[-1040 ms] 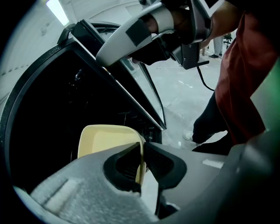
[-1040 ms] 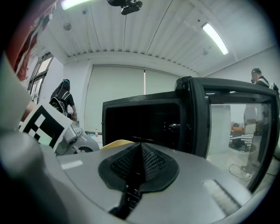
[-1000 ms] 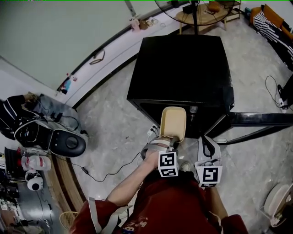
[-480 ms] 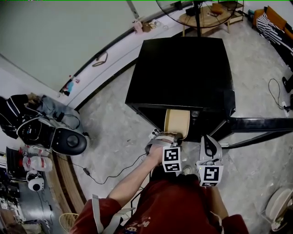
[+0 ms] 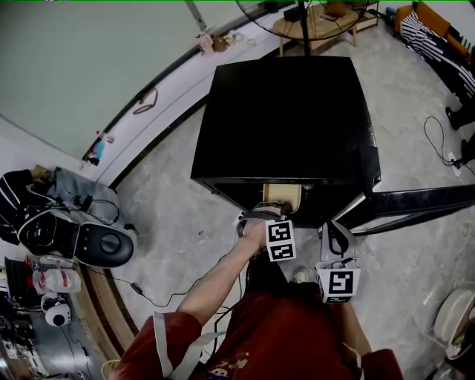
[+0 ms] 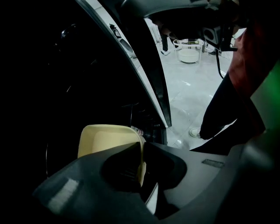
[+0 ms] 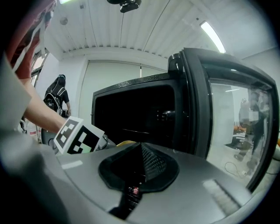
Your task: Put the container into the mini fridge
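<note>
The cream plastic container [image 5: 283, 196] pokes into the open front of the black mini fridge [image 5: 289, 119], and only its near end shows under the fridge's top edge. My left gripper [image 5: 272, 220] is shut on the container's near rim. In the left gripper view the container [image 6: 105, 138] lies ahead inside the dark fridge, with its rim pinched between the jaws of the left gripper [image 6: 141, 153]. My right gripper [image 5: 337, 239] hangs to the right, shut and holding nothing. In the right gripper view its closed tips [image 7: 141, 151] point at the fridge opening [image 7: 135, 113].
The fridge door [image 5: 419, 199] stands open to the right, also seen as the door [image 7: 205, 100] in the right gripper view. A cable [image 5: 171, 282] runs across the floor on the left towards bags and gear [image 5: 74, 237]. A fan stand and wooden table [image 5: 319, 18] sit behind the fridge.
My left gripper has carried the container forward and down into the fridge opening, so much less of it shows. The right gripper has barely moved.
</note>
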`<state>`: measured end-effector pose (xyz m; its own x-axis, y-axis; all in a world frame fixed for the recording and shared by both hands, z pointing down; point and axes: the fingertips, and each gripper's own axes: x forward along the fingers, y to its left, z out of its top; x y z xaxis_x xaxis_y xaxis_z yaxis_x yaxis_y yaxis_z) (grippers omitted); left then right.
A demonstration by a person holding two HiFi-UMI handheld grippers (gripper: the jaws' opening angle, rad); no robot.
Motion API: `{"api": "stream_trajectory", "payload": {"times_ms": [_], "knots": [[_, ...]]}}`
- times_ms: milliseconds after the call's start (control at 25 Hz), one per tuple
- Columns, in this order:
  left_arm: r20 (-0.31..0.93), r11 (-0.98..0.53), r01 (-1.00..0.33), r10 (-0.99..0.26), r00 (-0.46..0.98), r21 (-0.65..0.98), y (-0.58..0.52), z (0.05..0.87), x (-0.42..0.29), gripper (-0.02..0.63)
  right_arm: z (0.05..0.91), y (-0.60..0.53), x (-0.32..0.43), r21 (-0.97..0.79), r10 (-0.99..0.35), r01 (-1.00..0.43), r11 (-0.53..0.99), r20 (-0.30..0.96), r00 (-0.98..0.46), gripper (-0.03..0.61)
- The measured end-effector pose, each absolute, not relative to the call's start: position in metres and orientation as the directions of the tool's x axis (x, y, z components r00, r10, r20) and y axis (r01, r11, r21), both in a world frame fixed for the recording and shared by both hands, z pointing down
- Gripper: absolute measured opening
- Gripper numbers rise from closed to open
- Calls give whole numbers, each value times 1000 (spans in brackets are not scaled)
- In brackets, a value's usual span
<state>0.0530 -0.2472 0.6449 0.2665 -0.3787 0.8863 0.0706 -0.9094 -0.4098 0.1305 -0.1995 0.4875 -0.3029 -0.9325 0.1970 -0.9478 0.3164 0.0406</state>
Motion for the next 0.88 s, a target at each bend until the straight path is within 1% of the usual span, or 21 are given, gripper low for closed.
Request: {"api": "stream_trajectory", "payload": {"times_ms": [280,480,880], "knots": [[903,-922,94,-341,261,-375,-262,673,58,32,492,-197,132,16,-931,-955,295,230,-284,0],[914,-930,95,-325,242,-356,-273,688,56,32,503,-197,132,39,-928,-955,295,251,-276,0],[919,-925,121,-331,215,-361,-298,704,53,33,506,-192,128,78,-921,-948,309,273,-278,0]]}}
